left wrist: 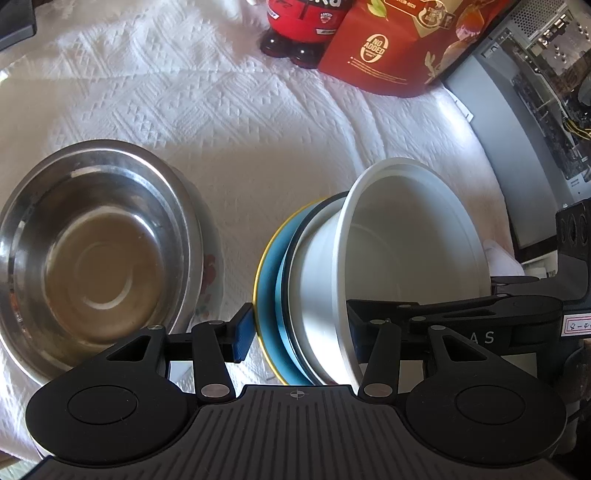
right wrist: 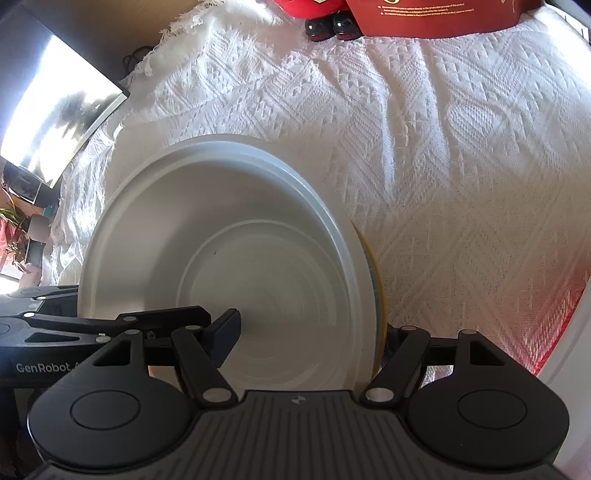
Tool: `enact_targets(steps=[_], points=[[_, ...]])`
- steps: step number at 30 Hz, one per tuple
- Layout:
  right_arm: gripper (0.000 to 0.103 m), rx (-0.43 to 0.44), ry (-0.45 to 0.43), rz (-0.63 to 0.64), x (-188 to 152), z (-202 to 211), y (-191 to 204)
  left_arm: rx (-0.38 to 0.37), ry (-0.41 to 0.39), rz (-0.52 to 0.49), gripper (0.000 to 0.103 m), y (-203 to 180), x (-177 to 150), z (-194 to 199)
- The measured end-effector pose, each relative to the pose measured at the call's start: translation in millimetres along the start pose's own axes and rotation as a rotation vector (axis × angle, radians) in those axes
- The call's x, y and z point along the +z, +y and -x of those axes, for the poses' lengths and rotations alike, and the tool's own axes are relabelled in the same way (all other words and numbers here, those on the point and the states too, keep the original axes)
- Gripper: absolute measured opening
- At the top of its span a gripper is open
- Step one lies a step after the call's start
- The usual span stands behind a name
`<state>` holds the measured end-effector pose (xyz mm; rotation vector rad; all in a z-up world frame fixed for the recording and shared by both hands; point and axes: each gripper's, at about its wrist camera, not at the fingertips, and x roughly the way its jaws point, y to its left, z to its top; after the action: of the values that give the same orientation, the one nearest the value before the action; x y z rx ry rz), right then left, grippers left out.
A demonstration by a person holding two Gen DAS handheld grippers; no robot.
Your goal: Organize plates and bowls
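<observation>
A white bowl point(left wrist: 406, 243) sits nested in a blue bowl with a yellow rim point(left wrist: 267, 291); the pair is tipped on its side and held off the cloth. My left gripper point(left wrist: 299, 332) is shut on this stack, one blue pad point(left wrist: 243, 332) on the blue bowl's outside, the other finger inside the white bowl. My right gripper point(right wrist: 310, 339) is shut on the same stack from the opposite side, left finger point(right wrist: 225, 332) inside the white bowl point(right wrist: 229, 258). A steel bowl point(left wrist: 96, 251) rests on a flowered plate point(left wrist: 212, 273) at left.
A white patterned tablecloth point(right wrist: 443, 166) covers the table. A red pouch point(left wrist: 391, 44) and a red bottle point(left wrist: 303, 26) stand at the back. An open computer case point(left wrist: 535, 92) stands at the right edge.
</observation>
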<state>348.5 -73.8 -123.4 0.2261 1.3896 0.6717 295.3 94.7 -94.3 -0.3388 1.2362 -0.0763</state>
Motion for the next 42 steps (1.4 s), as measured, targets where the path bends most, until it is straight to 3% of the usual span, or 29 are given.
enact_targets(steps=[18, 30, 38, 42], points=[[0.072, -0.020, -0.021, -0.006, -2.1, 2.0, -3.9, -0.019, 0.026, 0.049, 0.058, 1.0, -2.5, -10.0], [0.072, 0.009, 0.014, -0.063, -5.0, 2.2, -12.8, -0.059, 0.037, 0.122, 0.058, 9.3, 1.2, -16.6], [0.061, 0.067, 0.042, -0.071, -8.4, 2.1, -10.9, -0.075, 0.025, 0.149, 0.058, 13.1, 1.0, -16.9], [0.062, 0.056, 0.051, -0.078, -6.9, 1.7, -8.2, -0.082, 0.028, 0.154, 0.058, 13.7, 0.7, -15.9]])
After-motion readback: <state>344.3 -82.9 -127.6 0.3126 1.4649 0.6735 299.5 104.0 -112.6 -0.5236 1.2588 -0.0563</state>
